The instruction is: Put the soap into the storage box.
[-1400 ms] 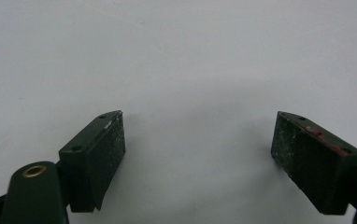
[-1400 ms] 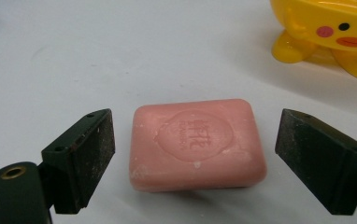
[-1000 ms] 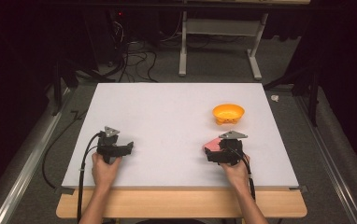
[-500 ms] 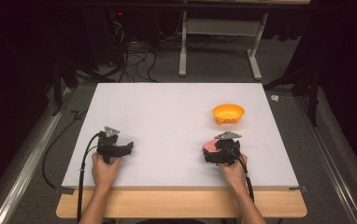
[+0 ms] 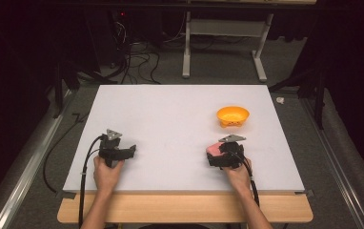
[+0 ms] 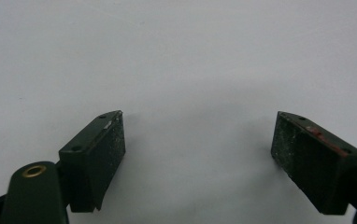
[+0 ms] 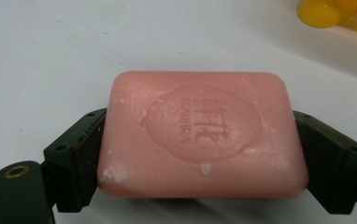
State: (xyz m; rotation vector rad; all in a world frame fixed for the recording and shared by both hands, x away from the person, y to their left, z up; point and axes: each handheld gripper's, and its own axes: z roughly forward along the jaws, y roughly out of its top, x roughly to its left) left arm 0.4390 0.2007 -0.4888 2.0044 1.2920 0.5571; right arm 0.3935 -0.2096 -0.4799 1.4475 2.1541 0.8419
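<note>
A pink bar of soap (image 7: 202,135) with an embossed stamp lies flat between the two black jaws of my right gripper (image 7: 200,163), which press on its left and right ends. In the high view the soap (image 5: 214,149) pokes out ahead of the right gripper (image 5: 218,155) at the near right of the white table (image 5: 170,119). My left gripper (image 5: 128,151) rests at the near left. Its jaws stand wide open over bare white surface, with nothing between the left gripper (image 6: 197,140) fingertips.
An orange bowl (image 5: 233,115) stands on the table just beyond the soap, and its yellow-orange edge (image 7: 326,11) shows at the top right of the right gripper view. Table legs and cables lie on the dark floor behind.
The right gripper has slid a little left and forward, so its jaws now close around the pink soap. The left gripper has stayed in place.
</note>
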